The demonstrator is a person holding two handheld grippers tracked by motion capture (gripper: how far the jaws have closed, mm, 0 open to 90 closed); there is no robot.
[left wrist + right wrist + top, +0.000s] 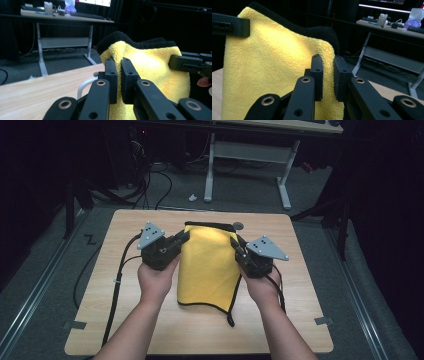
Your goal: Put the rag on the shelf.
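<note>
**Cloth held up by its two top corners**

The cloth is yellow with a black edge, and you hold it off the surface by its upper corners, so it hangs between your hands. Its lower end trails down near the surface, with one black-edged corner dangling lowest on your right side.

Your left tool is clamped on the cloth's top left corner; in the left gripper view the yellow pile is pinched between the two black jaws. Your right tool is clamped on the top right corner in the same way. The two tools sit at about the same height, well apart, with the cloth's top edge stretched between them.

Beyond the surface stands a white-legged desk on grey floor.
</note>
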